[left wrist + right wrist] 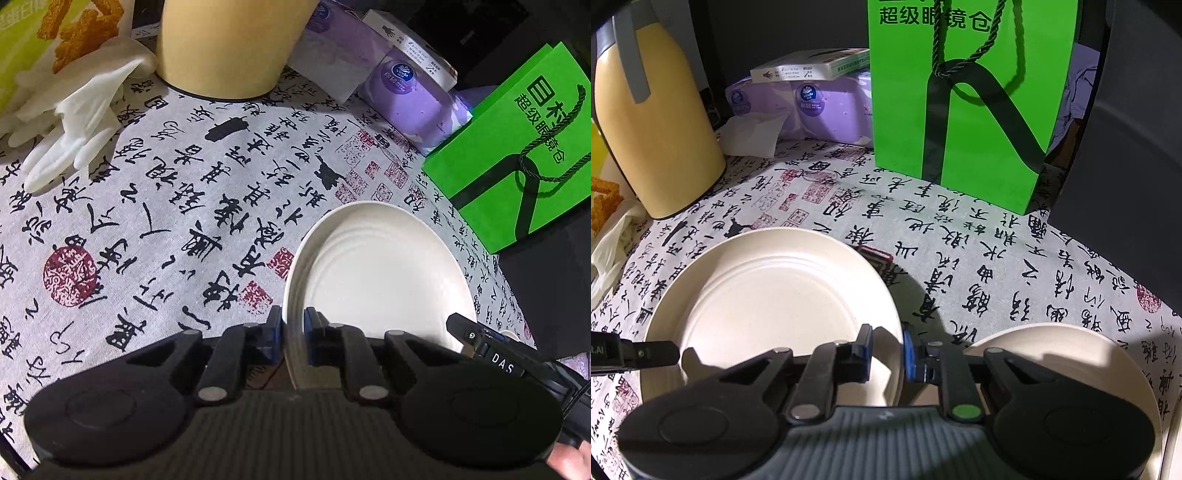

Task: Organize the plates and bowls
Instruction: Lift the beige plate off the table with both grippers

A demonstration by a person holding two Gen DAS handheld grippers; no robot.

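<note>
Your left gripper is clamped on the near left rim of the plate, one finger under the rim's outer edge and the other inside it. Your right gripper pinches the same plate's right rim, with one blue pad pressed to the outside of the rim. So you hold the plate with both grippers, one on each side.

In the left wrist view, the plate tilts, its left edge raised toward the camera, and the other gripper's tip shows at its right rim. In the right wrist view, the plate sits over the surface, which is covered by a cloth printed with black calligraphy and red seals. It casts a shadow to its right.

A second cream dish lies just right of your right gripper, near the plate but apart from it; whether it is a plate or a bowl you cannot tell from here.

Farther back stand a yellow jug, a purple tissue pack with a small box on top, and a green bag. White gloves lie at the far left, beside a snack bag.
</note>
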